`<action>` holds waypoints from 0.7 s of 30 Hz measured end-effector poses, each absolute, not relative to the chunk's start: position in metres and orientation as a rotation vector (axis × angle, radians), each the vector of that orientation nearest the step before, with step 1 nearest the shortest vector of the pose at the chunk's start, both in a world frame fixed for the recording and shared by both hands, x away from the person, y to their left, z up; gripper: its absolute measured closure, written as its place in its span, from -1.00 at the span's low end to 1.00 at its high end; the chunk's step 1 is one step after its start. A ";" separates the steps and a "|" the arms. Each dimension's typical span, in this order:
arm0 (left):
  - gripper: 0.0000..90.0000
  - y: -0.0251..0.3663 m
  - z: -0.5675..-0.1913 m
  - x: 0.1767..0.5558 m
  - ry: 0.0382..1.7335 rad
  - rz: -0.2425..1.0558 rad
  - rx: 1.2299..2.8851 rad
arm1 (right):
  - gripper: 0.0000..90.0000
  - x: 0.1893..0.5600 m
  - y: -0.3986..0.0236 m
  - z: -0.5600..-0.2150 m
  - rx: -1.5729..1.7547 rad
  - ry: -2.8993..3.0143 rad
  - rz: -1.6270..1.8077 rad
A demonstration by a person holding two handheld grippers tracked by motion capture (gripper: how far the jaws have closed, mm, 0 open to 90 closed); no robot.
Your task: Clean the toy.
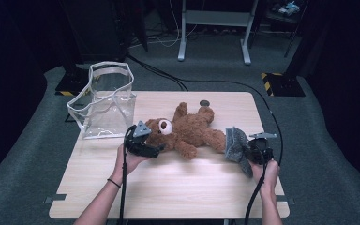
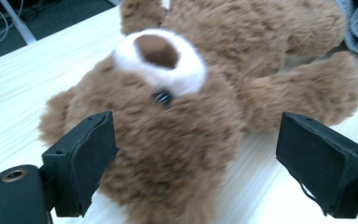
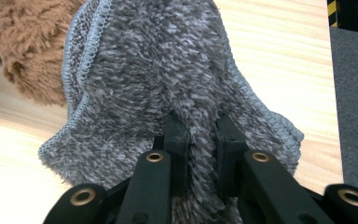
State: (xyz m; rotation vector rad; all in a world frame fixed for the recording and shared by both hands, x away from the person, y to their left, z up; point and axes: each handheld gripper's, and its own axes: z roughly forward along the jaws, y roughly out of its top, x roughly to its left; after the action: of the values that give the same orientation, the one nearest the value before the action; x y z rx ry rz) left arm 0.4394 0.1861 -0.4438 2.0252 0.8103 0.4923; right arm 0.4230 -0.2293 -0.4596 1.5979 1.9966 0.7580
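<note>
In the right gripper view, the right gripper (image 3: 200,140) has its 2 black jaws drawn narrow, pinching a fold of the grey fuzzy knitted cloth with a stitched pale edge (image 3: 158,70); the pile bulges up between and around both pads. The cloth fans out above the jaws toward the upper centre of the frame, its left edge lying against the fur of the brown plush teddy bear (image 3: 25,42) in the upper left corner.

In the left gripper view, the left gripper (image 2: 193,163) has its 2 jaws standing wide, 1 at the lower left and 1 at the lower right of the frame. The bear's head lies between them, snout pointing up; the left pad sits just beside the fur, whether touching I cannot tell, and the right pad stands clear of it.

In the high view, the bear (image 1: 192,129) lies on its back at the middle of the light wooden table (image 1: 168,187), head toward the left gripper (image 1: 155,148). The cloth (image 1: 236,145) sits at the bear's foot, right of centre, held by the right gripper (image 1: 251,152). A clear plastic bag with white trim (image 1: 105,101) stands at the upper left of the table.
</note>
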 end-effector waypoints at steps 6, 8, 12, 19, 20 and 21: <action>-0.76 0.162 -0.443 0.432 0.760 0.460 2.049 | 0.75 0.422 -0.230 -0.460 1.606 1.997 0.764; -0.76 0.154 -0.445 0.430 0.758 0.463 2.035 | 0.75 0.421 -0.230 -0.460 1.617 1.994 0.756; -0.76 0.139 -0.449 0.425 0.738 0.443 2.045 | 0.74 0.421 -0.232 -0.460 1.613 1.995 0.758; -0.76 0.113 -0.455 0.419 0.713 0.453 2.046 | 0.74 0.420 -0.234 -0.460 1.624 1.991 0.758; -0.77 0.108 -0.456 0.418 0.711 0.467 2.055 | 0.74 0.420 -0.235 -0.460 1.629 1.992 0.754; -0.77 0.104 -0.457 0.417 0.701 0.461 2.065 | 0.74 0.420 -0.235 -0.460 1.630 1.988 0.751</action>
State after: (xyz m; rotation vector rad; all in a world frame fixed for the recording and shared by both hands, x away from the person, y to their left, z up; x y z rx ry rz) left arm 0.4170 0.1040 -0.4566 2.0651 0.7011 0.4610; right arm 0.4203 -0.2350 -0.4601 1.6302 1.9881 0.7507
